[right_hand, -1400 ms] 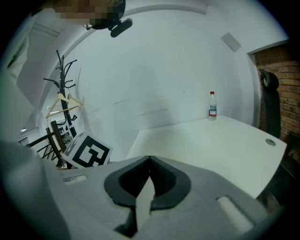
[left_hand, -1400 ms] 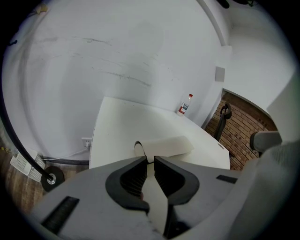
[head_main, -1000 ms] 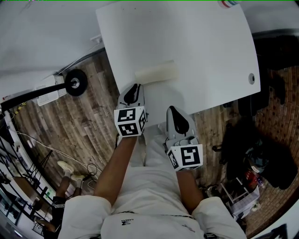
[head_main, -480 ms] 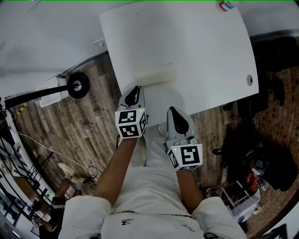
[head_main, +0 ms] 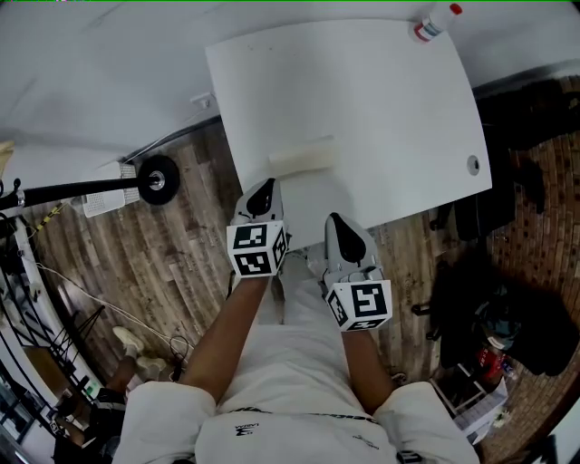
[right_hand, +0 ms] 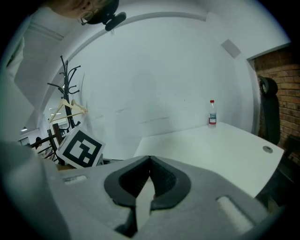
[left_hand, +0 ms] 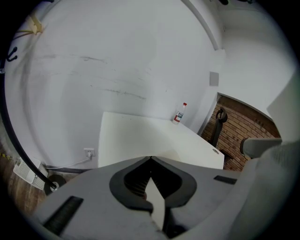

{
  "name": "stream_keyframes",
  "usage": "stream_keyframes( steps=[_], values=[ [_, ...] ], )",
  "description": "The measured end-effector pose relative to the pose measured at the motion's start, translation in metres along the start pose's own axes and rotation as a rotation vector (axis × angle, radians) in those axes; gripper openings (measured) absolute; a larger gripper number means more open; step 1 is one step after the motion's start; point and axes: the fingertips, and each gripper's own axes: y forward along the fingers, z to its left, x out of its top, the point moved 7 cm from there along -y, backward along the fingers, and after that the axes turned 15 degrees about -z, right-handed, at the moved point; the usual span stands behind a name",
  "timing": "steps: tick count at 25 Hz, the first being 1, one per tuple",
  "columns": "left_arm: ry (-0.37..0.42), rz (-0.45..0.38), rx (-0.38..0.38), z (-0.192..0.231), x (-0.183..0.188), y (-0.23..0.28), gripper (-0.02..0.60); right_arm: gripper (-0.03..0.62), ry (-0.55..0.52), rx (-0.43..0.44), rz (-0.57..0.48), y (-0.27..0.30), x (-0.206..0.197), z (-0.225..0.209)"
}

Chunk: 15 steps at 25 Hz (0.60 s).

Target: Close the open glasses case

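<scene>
A cream glasses case (head_main: 302,156) lies near the front edge of the white table (head_main: 381,100); from here I cannot tell whether its lid is up. My left gripper (head_main: 264,188) hovers just short of the case's left end, its jaws shut on nothing. To the right and further back, over the table's edge, my right gripper (head_main: 336,222) is also shut and empty. In both gripper views the closed grippers (left_hand: 151,158) (right_hand: 149,158) hide the case.
A small bottle (head_main: 433,23) (left_hand: 179,113) (right_hand: 212,113) stands at the table's far corner, and a cable hole (head_main: 472,164) is near the right edge. A wheeled stand (head_main: 157,178) is on the wood floor at left. Dark bags and a chair (head_main: 507,299) crowd the right.
The head view has pulled back, so the table looks smaller and the bottle shows in full. Both grippers stay shut and keep roughly the same place by the case.
</scene>
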Motion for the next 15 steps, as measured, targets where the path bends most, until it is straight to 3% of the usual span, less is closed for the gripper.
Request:
stream_keyframes(
  steps=[15],
  values=[
    [0.074, -0.095, -0.096, -0.044, 0.065, -0.066, -0.003, 0.002, -0.021, 0.015, -0.077, -0.024, 0.056, 0.027]
  ],
)
